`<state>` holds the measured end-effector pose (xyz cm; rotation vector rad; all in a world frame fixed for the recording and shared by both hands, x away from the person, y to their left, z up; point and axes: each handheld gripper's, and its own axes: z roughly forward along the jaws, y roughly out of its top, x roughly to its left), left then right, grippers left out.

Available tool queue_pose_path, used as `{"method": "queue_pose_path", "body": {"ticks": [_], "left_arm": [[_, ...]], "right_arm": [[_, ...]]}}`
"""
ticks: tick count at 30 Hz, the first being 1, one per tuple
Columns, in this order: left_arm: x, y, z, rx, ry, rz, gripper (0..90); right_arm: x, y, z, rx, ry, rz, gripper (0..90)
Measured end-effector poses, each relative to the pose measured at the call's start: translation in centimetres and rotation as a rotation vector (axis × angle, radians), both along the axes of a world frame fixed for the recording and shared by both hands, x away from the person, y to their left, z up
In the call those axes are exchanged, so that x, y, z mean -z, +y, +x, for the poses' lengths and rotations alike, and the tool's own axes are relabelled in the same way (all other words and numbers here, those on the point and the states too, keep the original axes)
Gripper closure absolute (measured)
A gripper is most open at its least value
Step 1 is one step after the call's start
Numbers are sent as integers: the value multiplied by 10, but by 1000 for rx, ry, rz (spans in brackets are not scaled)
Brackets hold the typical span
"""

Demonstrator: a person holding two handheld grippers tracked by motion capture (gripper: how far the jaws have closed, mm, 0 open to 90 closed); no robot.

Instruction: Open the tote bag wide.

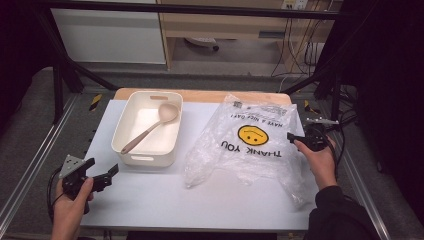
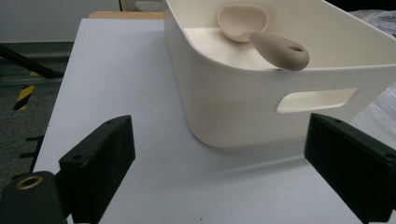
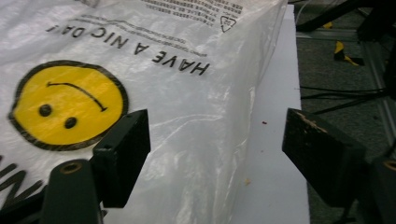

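Note:
A clear plastic bag [image 1: 235, 160] printed with a yellow smiley and "THANK YOU" lies crumpled on the right half of the white table [image 1: 150, 200]. My right gripper [image 1: 295, 137] is at the bag's right edge. In the right gripper view the right gripper [image 3: 217, 144] stands open, with the edge of the bag [image 3: 196, 121] below and between its jaws and the pads off it. A cream plastic tub [image 1: 146, 161] at the left holds a beige ladle [image 1: 150, 129]. My left gripper [image 1: 102, 168] hovers near the front left of the table. The left gripper [image 2: 217, 158] is open and faces the tub [image 2: 243, 102], with nothing between its jaws. The ladle's handle [image 2: 280, 49] rests on the tub's near rim.
A wooden board [image 1: 200, 95] shows under the table's far edge. Metal frame rails [image 1: 30, 165] run along both sides, and cables [image 1: 292, 55] hang at the back right. The table's right edge [image 3: 299, 93] runs close beside the bag, with floor and cables beyond.

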<state>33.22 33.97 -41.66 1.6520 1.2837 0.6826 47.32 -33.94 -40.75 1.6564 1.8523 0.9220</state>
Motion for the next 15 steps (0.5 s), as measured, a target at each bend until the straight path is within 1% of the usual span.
{"method": "queue_pose_path", "body": {"ticks": [2, 4, 7, 9, 14, 15], "left_arm": [[0, 0, 0, 4, -1, 2, 82], [0, 0, 0, 4, 0, 3, 81], [0, 0, 0, 6, 2, 2, 81], [0, 0, 0, 5, 0, 1, 81], [0, -1, 0, 5, 0, 2, 82], [0, -1, 0, 6, 1, 4, 81]], "right_arm": [[0, 0, -9, -24, 11, 8, 182], [2, 1, -17, -39, 24, 30, 137], [6, 2, -32, -57, 21, 42, 111], [9, 2, -41, -63, 14, 52, 111], [13, 5, -62, -84, 15, 43, 78], [14, 6, -69, -91, 13, 62, 74]]}}
